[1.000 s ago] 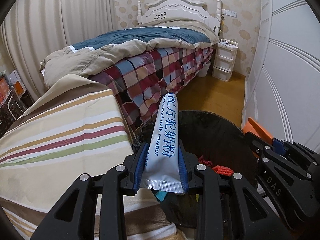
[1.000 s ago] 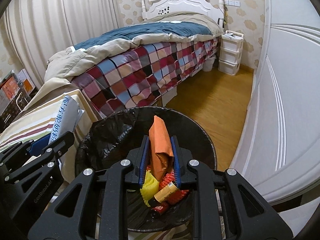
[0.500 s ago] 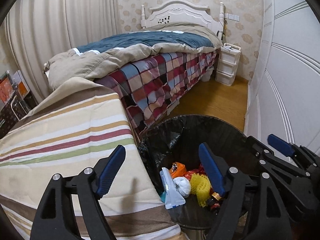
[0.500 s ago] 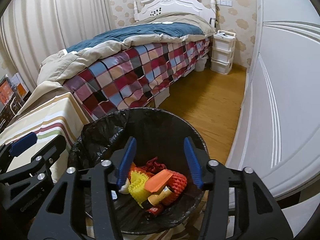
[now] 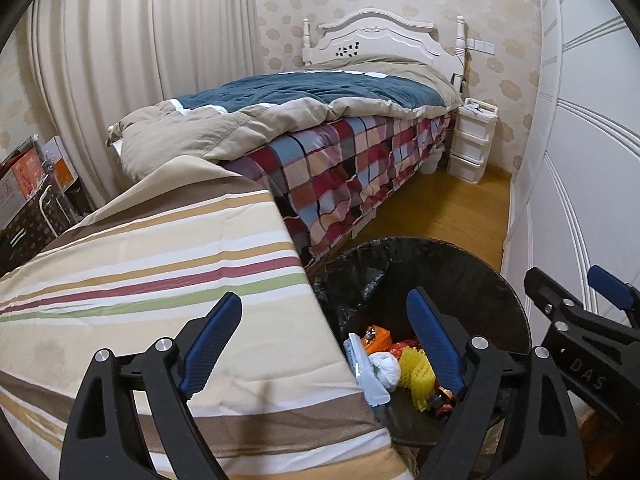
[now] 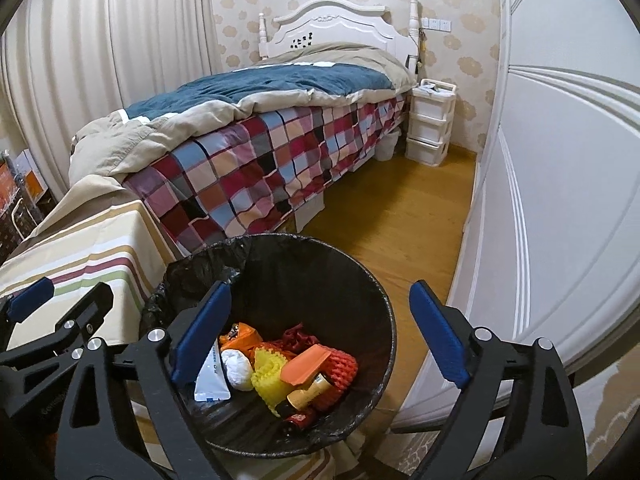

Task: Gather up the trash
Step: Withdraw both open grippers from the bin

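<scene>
Hovering above the round bin lined with a black plastic bag (image 6: 360, 280), both claws stood with their blue-padded jaws spread wide and nothing between them. The right claw (image 6: 318, 332) hung almost directly over the bin's mouth, while the left claw (image 5: 324, 344) straddled the edge between the bin and the striped cloth-covered counter (image 5: 140, 264), so the right was the nearer to the heap.

All the trash in sight lay inside the bin, below and slightly forward of the claws: a white-and-blue flat powder sachet (image 6: 212, 376) leaning against the left wall with its long axis running roughly up and down the bin side, a crumpled white paper ball (image 6: 237, 369), a yellow foam net (image 6: 270, 376), an orange flat wrapper (image 6: 306, 368) and a red mesh sleeve (image 6: 342, 366). I judged the collecting nearly done; no loose trash showed on the counter or the wooden floor (image 6: 404, 216).
</scene>
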The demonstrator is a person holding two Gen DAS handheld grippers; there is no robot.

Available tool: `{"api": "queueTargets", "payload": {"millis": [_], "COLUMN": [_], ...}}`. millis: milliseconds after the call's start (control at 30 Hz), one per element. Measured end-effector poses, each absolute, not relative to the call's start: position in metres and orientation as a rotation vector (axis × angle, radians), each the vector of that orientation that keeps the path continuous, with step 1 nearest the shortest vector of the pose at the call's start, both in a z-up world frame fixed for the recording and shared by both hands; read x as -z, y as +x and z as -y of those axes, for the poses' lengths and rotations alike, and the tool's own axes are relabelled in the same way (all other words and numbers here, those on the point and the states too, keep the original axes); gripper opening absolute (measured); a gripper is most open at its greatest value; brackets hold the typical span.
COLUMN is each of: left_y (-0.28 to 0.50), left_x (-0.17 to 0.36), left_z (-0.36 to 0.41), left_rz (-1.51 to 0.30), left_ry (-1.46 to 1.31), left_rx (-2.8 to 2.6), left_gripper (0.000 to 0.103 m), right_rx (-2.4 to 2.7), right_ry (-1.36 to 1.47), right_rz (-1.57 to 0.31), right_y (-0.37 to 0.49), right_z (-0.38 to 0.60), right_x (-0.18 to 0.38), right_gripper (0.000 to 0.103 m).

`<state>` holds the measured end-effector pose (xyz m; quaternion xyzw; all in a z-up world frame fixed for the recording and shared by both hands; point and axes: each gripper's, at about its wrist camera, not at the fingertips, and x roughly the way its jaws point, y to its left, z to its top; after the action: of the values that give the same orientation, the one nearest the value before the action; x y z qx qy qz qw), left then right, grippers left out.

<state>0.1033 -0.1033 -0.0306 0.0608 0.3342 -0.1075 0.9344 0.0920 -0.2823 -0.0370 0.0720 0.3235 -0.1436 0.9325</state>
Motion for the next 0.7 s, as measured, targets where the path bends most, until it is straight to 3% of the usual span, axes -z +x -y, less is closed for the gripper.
{"api": "queueTargets", "payload": {"millis": [700], "left_y": [0.065], "left_x": [-0.001], "left_z": [0.055], "left_rz": [-0.635], "left_ry": [0.073], "left_rx": [0.164], "left_gripper": [0.089], "right_rx": [0.263], "right_ry": [0.125], "right_rz": [-0.623], "right_y": [0.055], "right_z": [0.249], "right_x": [0.01], "right_gripper": [0.092]}}
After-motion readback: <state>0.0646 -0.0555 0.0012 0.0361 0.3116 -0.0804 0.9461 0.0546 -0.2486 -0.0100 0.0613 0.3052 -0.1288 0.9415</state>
